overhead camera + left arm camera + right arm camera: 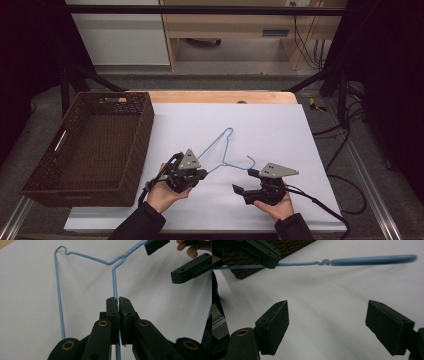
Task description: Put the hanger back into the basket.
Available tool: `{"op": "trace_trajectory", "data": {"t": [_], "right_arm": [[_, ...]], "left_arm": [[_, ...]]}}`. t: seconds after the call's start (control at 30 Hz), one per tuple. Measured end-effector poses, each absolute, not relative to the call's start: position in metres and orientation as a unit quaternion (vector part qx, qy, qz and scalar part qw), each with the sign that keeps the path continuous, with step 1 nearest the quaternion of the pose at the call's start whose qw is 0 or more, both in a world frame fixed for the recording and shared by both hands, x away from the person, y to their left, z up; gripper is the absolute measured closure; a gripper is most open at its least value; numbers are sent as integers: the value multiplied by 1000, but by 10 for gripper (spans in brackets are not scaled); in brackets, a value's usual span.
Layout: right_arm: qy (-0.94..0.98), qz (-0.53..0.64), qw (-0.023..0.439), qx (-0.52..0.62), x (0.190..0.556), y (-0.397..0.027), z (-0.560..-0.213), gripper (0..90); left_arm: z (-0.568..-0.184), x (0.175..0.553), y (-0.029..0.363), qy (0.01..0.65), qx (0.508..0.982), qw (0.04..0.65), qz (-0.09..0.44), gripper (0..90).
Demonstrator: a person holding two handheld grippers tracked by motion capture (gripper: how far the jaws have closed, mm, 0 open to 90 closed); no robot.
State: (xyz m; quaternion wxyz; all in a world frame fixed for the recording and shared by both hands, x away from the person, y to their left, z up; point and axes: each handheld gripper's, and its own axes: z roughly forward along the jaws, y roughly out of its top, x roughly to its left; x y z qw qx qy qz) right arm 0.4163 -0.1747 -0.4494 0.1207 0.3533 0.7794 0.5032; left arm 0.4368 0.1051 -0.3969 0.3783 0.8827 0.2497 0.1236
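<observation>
A light blue wire hanger (223,145) is held just above the white sheet near the table's front. My left gripper (202,173) is shut on one of its wire arms. In the left gripper view the jaws (118,301) pinch the wire, and the hanger (82,257) spreads out beyond them. My right gripper (245,181) is open just right of the hook end. In the right gripper view its pads (328,312) stand wide apart with nothing between them. The hanger's neck and hook (367,260) run across above them, apart from the pads.
A dark brown woven basket (136,150) stands at the table's left, open and with nothing seen in it. A white sheet (280,130) covers most of the wooden table. Cables trail off the right edge. A person's hands hold both grippers at the front.
</observation>
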Motion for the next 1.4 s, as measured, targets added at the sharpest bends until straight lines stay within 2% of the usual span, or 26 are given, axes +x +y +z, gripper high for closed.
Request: {"op": "trace_trajectory", "data": {"t": [0.27,1.0,1.07,1.13,1.17,1.23,1.27,1.4], "right_arm": [[775,513,123,349,422,-166,-446,232],[741,551,120,365,438,-156,-444,441],[740,554,121,362,439,-154,-444,496],[739,555,121,362,439,-154,-443,510],[738,557,120,362,440,-154,-443,557],[739,556,120,362,440,-154,-443,570],[739,556,121,361,440,-154,-443,619],[741,556,122,356,441,-154,-443,711]], "left_arm": [[-395,436,107,253,879,384,126,875],[-397,435,104,253,880,381,127,875],[-397,435,104,253,880,381,127,875],[-397,435,104,253,881,379,127,875],[-398,435,104,252,882,378,126,875],[-399,435,103,251,883,377,125,875],[-400,435,102,249,885,373,124,875],[-403,435,101,251,886,370,121,875]]}}
